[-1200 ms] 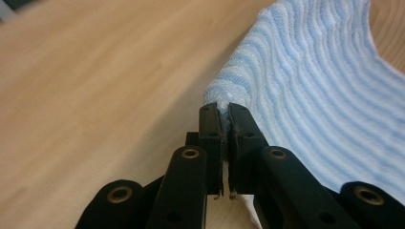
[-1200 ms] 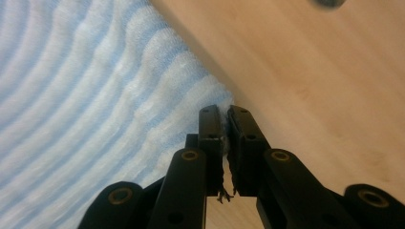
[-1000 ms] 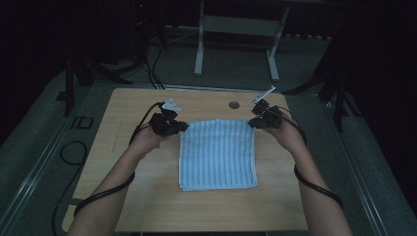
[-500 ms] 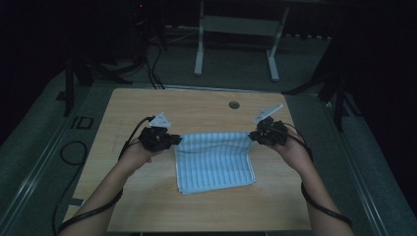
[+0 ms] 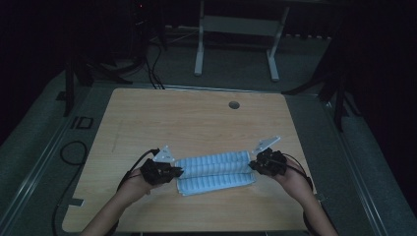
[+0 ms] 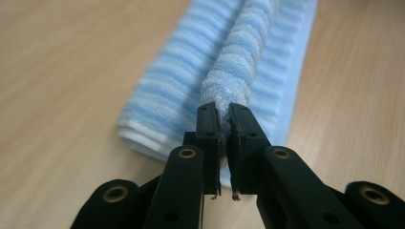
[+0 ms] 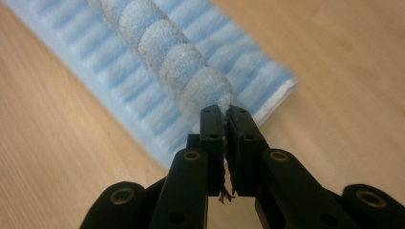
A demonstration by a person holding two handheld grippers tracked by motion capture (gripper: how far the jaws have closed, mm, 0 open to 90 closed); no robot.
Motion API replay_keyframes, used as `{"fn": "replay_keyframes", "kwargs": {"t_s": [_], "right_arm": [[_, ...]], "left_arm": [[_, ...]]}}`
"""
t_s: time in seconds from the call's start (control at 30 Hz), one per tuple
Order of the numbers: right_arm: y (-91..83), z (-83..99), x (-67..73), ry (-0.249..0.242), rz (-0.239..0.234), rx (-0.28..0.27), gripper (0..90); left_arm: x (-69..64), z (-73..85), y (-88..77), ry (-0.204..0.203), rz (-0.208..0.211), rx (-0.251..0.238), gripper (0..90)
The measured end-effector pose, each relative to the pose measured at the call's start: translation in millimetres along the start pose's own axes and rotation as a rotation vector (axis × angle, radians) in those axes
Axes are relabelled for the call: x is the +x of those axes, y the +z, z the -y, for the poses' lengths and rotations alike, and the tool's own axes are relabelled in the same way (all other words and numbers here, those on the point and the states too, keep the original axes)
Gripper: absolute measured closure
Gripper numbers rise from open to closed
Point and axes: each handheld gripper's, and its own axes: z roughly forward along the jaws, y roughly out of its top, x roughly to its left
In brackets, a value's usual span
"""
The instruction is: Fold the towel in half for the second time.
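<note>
A blue and white striped towel [image 5: 215,172] lies near the front of the wooden table [image 5: 196,123], its far half folded over toward the person. My left gripper [image 5: 178,171] is shut on the towel's left corner [image 6: 224,102], the cloth pinched between its jaws. My right gripper [image 5: 253,166] is shut on the right corner [image 7: 217,98] in the same way. In both gripper views the held edge hangs as a rounded roll above the flat towel layers [image 6: 162,105] [image 7: 119,90] on the table.
A round cable hole [image 5: 234,104] sits near the table's back edge. Cables [image 5: 74,152] trail over the floor at the left. A white stand [image 5: 236,39] is behind the table. Bare wood stretches across the whole back half of the table.
Both grippers have come from the towel's far corners toward the person and lower, dragging the far edge over the towel, which now lies folded into a narrow band.
</note>
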Motion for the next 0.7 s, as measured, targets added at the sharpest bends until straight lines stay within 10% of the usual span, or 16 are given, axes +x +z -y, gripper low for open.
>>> {"fn": "replay_keyframes", "kwargs": {"t_s": [0.7], "right_arm": [[27.2,42.2,16.7,0.054,-0.066,0.060,85.0]], "left_arm": [[-23.1,36.4,23.1,-0.030,0.087,0.060,81.1]]}}
